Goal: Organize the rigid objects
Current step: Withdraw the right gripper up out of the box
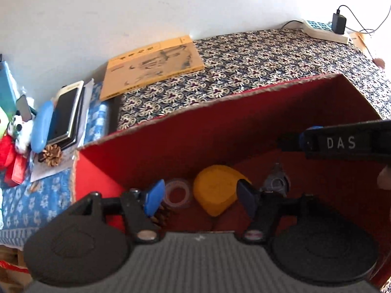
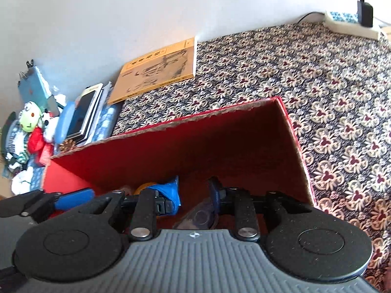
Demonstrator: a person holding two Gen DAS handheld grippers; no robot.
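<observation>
The left black two-finger gripper with blue pads (image 1: 201,197) hangs with its jaws spread wide and nothing between them, both fingers angled down. The right black gripper with blue-padded fingers (image 2: 194,193) sits close beside it, jaws parted as well with nothing pinched; seen from the left camera it reaches in from the right edge, where a bare bit of the person's hand (image 1: 385,177) shows.

My left gripper (image 1: 201,196) has blue pads on black fingers, silver pivot screws, round black discs either side and a ribbed grey body. The right gripper (image 2: 193,195) looks the same, with a little crosshair mark. Its side reads "DAS" in white.
</observation>
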